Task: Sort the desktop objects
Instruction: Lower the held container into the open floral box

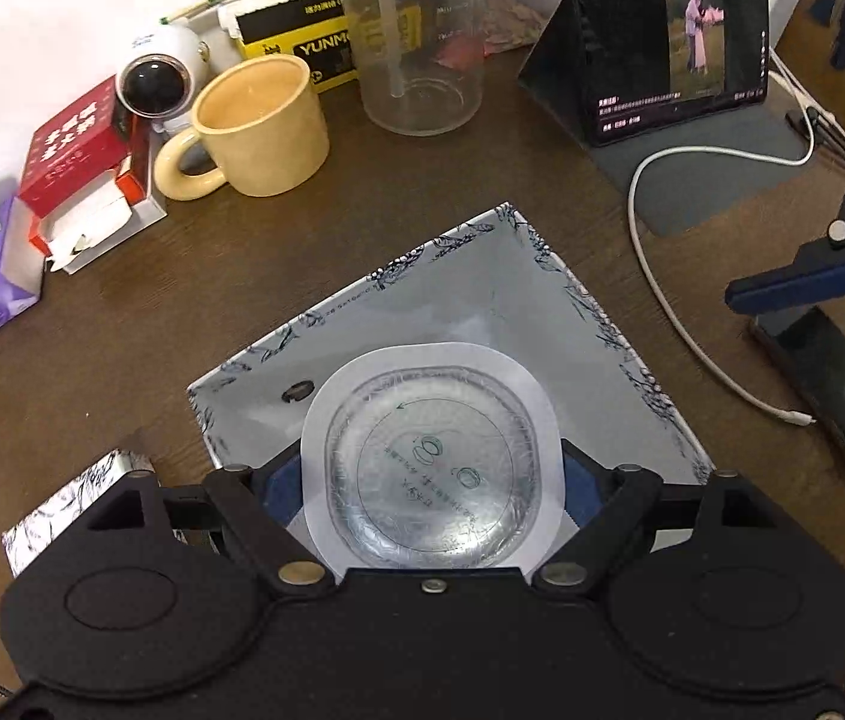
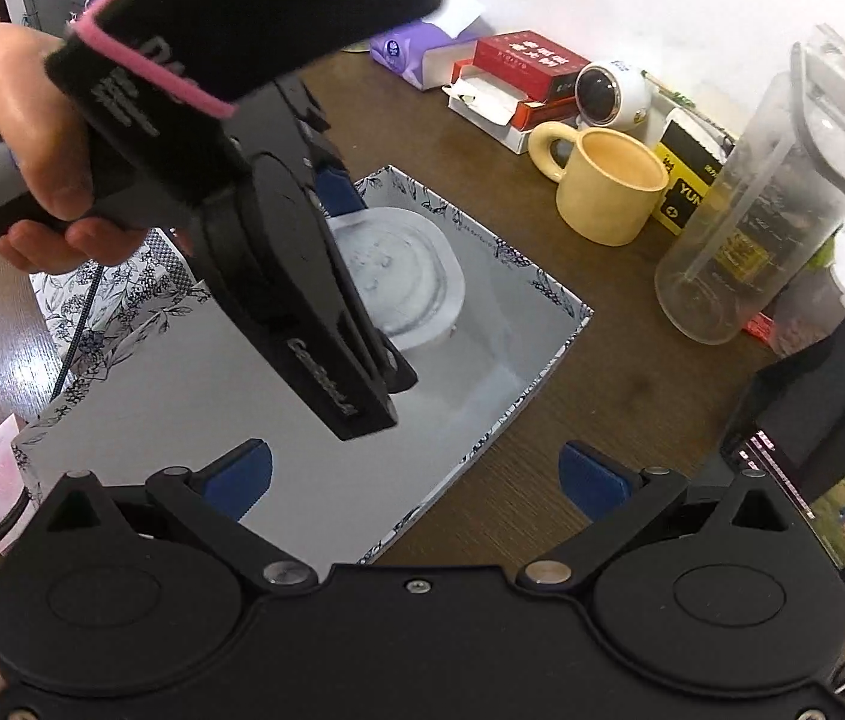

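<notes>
My left gripper (image 1: pixel 431 474) pinches the sealed round cup (image 1: pixel 431 468) over the box (image 1: pixel 542 312), frame center; right gripper (image 2: pixel 416 480) jaws spread, empty.

Yellow and black box (image 1: pixel 296 36): the letters "YUNM" in yellow on black, the rest is hidden behind the clear plastic jug (image 1: pixel 416 30); in the right wrist view only "YUN" shows.
Red carton (image 1: pixel 77 147): white Chinese characters on the top, too small to read.
Tablet screen (image 1: pixel 671 36): small lines of white Chinese text under a video picture, not readable.
Sealed round cup (image 1: pixel 431 462): green print on the lid film, perhaps some Chinese characters, not legible.
Clear plastic jug: faint measuring marks on the wall, numbers unclear.
</notes>
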### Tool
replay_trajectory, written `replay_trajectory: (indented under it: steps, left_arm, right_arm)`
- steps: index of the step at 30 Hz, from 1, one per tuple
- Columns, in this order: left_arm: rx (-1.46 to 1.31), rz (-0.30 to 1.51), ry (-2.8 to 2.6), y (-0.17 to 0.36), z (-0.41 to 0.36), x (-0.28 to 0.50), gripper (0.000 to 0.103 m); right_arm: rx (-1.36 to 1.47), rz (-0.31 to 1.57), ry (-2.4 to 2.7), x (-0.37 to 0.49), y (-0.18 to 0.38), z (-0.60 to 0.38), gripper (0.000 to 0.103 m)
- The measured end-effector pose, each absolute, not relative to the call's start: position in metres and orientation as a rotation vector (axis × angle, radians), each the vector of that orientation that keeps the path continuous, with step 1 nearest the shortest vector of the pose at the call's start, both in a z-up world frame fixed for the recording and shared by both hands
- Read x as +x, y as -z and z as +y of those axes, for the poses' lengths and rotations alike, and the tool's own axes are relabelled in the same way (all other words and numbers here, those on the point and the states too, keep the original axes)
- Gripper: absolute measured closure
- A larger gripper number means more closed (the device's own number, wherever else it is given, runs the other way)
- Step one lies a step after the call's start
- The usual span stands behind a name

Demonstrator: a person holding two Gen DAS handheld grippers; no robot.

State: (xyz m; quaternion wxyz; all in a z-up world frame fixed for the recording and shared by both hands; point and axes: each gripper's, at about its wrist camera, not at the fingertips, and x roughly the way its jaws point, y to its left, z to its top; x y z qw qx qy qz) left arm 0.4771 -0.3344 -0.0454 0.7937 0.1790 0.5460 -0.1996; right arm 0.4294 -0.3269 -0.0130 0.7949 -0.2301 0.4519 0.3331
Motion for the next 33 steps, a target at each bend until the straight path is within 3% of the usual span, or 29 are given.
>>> replay_trajectory:
  steps: [33]
  left_arm:
    - [0.465, 1.207, 0.439, 0.089, -0.351, 0.495, 0.023]
  right_arm:
    - [-0.503, 1.010, -0.748, 0.455, 0.039, -0.326, 0.000]
